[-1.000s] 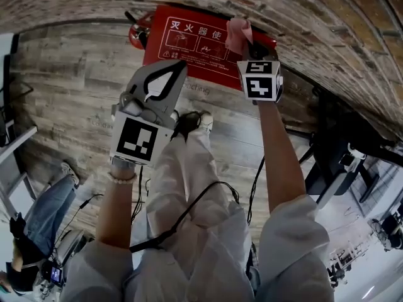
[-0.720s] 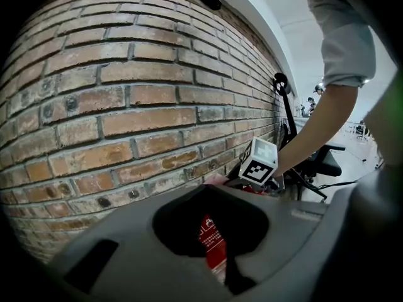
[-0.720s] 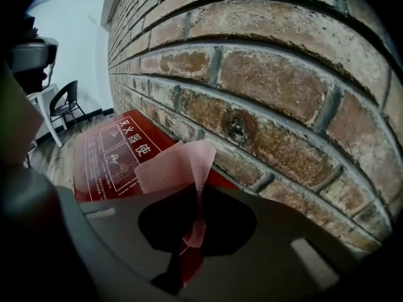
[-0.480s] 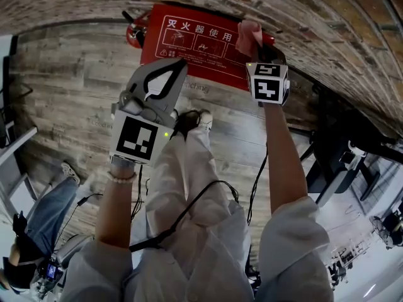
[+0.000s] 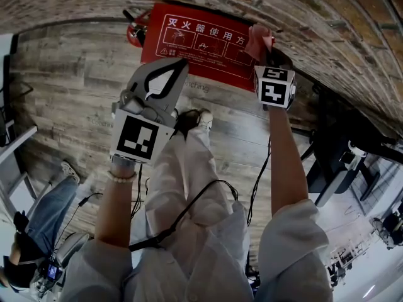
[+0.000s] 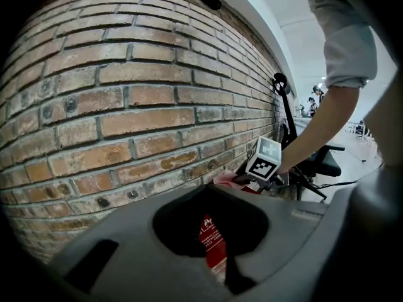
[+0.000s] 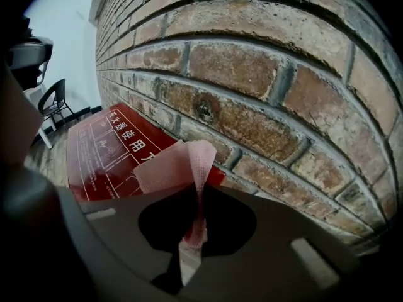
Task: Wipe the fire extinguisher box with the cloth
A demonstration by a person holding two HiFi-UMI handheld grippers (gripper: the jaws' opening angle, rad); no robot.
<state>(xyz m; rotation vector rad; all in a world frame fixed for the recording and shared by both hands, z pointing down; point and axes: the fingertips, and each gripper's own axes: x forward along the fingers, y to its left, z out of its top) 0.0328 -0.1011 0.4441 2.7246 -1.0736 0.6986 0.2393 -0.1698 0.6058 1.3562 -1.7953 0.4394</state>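
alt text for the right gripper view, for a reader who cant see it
The right gripper, jaws shut on a pink cloth, holds it over a corner of the red fire extinguisher box beside a brick wall.

The fire extinguisher box (image 5: 195,43) is a flat red case with white lettering and diagrams on its face. It sits on the wooden floor, hard against the brick wall. The cloth (image 5: 257,38) — pink, thin, crumpled — is pinched in the right hand-held gripper (image 5: 267,54) at the box's right end, close to the bricks.
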